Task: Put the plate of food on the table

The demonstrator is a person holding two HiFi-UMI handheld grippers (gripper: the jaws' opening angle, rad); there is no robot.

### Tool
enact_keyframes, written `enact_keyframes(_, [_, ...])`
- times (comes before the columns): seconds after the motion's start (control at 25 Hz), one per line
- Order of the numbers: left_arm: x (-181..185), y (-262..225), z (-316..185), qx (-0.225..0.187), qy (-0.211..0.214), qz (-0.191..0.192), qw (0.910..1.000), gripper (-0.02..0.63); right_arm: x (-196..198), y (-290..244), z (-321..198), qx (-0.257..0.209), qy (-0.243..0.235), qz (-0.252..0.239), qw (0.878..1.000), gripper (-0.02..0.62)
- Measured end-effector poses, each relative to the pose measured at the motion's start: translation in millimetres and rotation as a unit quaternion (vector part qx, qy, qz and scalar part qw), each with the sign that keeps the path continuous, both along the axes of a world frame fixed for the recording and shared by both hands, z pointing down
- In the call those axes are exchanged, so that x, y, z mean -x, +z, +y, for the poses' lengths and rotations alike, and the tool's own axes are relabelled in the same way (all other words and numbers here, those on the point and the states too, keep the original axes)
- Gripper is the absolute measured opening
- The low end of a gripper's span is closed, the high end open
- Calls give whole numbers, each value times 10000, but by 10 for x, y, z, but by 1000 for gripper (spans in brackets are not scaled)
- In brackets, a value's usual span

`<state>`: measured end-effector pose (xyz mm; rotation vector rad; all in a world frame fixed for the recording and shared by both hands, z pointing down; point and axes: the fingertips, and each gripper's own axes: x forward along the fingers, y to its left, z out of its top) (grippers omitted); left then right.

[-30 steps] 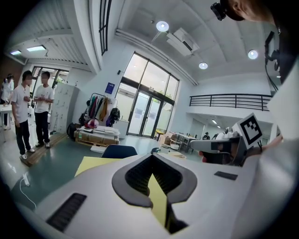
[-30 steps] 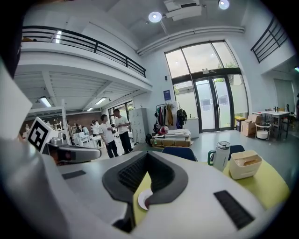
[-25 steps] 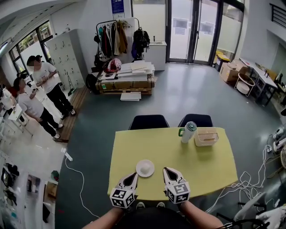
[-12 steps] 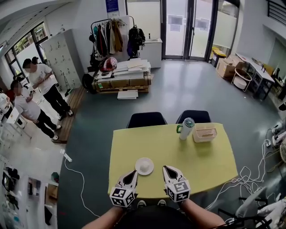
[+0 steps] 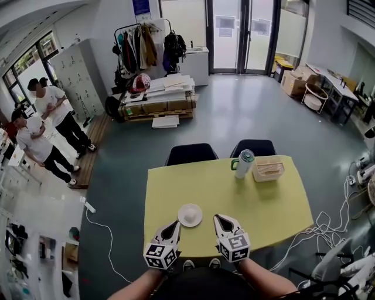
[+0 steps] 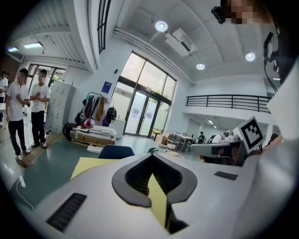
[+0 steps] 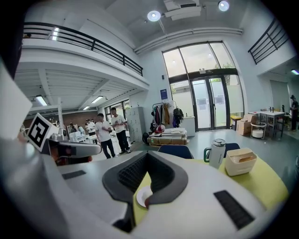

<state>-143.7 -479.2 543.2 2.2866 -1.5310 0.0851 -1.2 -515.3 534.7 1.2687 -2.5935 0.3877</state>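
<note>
You have no legible text, brand or number in any of your views. The blue sign (image 5: 141,7) on the wall above the coat rack (image 5: 137,47) carries print too small to read. The sheets (image 5: 225,26) posted on the glass doors (image 5: 243,53) are equally illegible. The cube (image 5: 160,256) on your left gripper (image 5: 174,226) and the cube (image 5: 235,248) on your right gripper (image 5: 218,220) bear only black-and-white square markers, with no letters or digits.

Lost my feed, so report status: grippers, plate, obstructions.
Left gripper and right gripper shut, empty. Small round white plate on yellow table, ahead between them. Nothing in the way.
</note>
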Motion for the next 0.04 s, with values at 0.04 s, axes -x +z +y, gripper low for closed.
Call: enact_keyframes(0.04, [15,4,-10,12,-17,2,10000,9,-1,3,-5,7,7,2,10000,11])
